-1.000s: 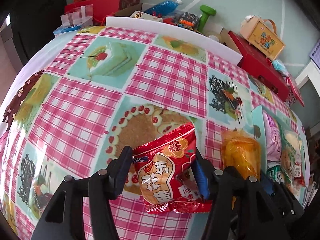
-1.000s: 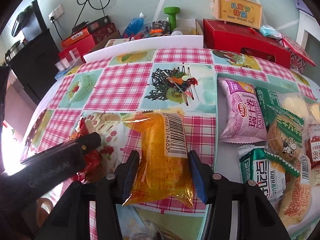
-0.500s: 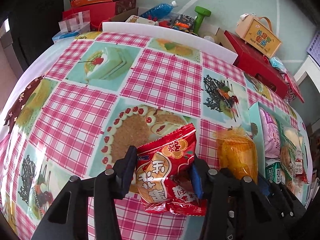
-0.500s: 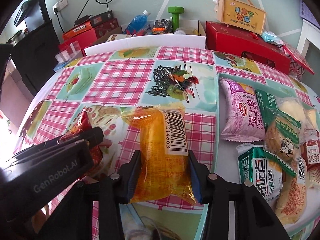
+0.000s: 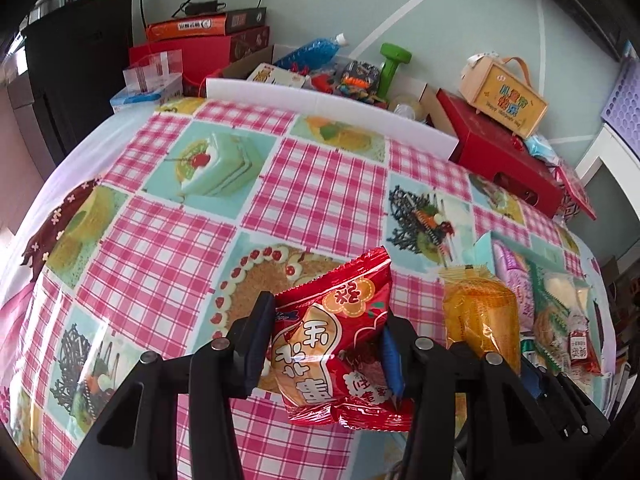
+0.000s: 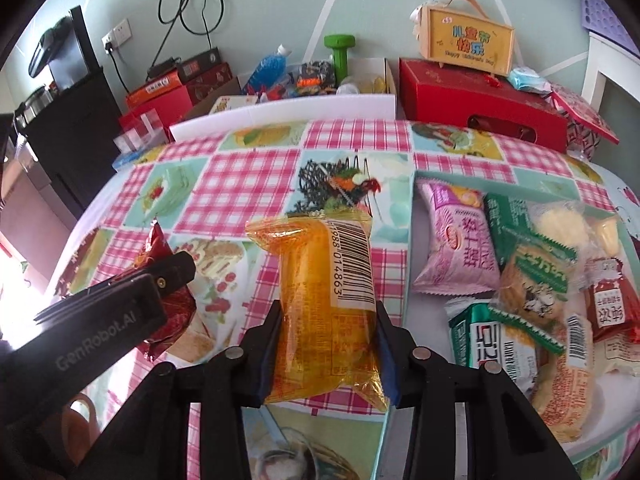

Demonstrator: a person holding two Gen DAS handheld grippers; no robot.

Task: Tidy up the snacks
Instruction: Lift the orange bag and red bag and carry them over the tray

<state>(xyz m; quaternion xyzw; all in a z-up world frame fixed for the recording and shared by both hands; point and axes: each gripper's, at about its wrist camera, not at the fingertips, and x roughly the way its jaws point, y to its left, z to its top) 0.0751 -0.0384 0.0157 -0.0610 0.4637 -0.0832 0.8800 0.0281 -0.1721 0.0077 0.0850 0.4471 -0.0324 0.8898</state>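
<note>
Red foil snack packet (image 5: pixel 340 340) sits pinched in the left gripper (image 5: pixel 326 344), low centre. Right gripper (image 6: pixel 326 344) is closing on the orange packet (image 6: pixel 324 300). Both should lift clear before crossing to the snack pile (image 6: pixel 520 280) at right of the counter (image 5: pixel 160 240).

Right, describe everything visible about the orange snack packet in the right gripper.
The orange snack packet is a long pouch of glossy see-through orange film with crimped ends and a white barcode label along its right side. It points away from the camera, its lower part between the right gripper, whose jaws are closing with the pads against its sides. Behind it is the checked tablecloth; whether its far end rests there is unclear. Other wrapped snacks lie apart to its right.
</note>
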